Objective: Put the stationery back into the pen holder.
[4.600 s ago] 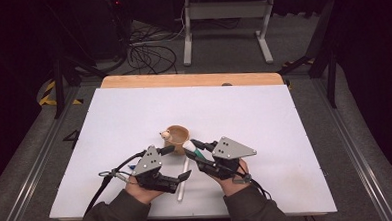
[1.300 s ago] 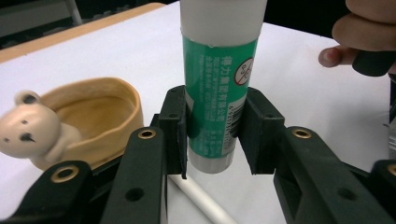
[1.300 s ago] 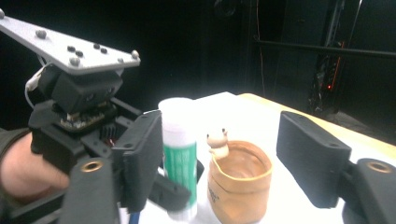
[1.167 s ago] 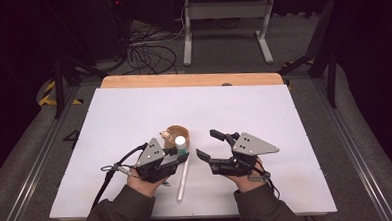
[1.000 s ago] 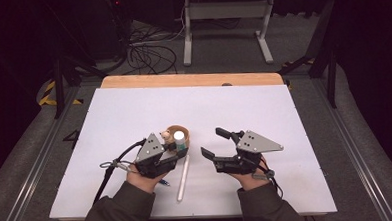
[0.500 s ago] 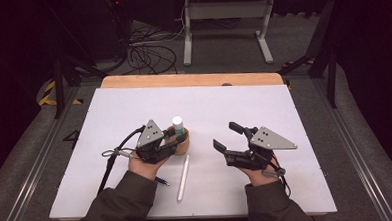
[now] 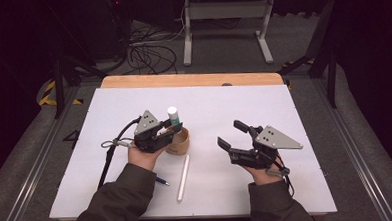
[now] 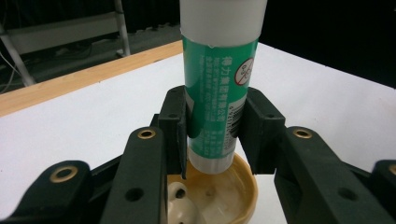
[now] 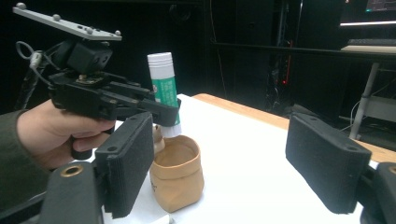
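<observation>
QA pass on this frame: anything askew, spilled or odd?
Nothing spilled or damaged. Left gripper holds the green glue stick upright over the tan cup. A white stick and a pen lie loose on the table.

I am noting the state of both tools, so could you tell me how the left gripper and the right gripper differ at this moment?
The left gripper is shut on the glue stick, held upright over the tan cup; the right gripper holds nothing, its jaws open. The left is at the cup, the right apart from it, over bare white table. Both are black, hand-held, each topped by a grey plate.
</observation>
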The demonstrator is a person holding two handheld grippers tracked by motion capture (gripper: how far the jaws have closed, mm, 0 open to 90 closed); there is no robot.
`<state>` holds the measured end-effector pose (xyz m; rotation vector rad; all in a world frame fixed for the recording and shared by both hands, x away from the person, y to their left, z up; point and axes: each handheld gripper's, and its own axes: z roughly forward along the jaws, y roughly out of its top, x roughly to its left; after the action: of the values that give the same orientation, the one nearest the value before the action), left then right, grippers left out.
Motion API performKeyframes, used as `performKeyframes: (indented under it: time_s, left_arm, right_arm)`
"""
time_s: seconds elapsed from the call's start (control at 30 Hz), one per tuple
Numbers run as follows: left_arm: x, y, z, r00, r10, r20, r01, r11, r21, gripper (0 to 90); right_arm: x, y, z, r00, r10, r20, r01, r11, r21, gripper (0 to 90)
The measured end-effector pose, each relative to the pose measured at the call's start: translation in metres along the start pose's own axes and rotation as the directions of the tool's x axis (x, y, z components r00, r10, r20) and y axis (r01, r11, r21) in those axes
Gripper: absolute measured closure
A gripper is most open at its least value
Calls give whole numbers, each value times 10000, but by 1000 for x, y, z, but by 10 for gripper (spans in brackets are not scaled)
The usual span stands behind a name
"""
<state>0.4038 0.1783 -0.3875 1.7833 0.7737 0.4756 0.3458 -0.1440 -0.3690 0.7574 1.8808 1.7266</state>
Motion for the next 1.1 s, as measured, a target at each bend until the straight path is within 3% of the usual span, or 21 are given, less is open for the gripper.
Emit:
performKeyframes:
  time_s: [0.33, 1.1]
  left_arm:
    - [12, -4, 7, 9997, -190, -141, 194, 9993, 307, 651]
    - [17, -11, 12, 9995, -246, -198, 260, 9972, 699, 642]
  right_arm:
    - [-1, 0, 0, 10000, -9, 36, 10, 10000, -33, 248]
    - [0, 0, 0, 10000, -8, 41, 8, 10000, 21, 250]
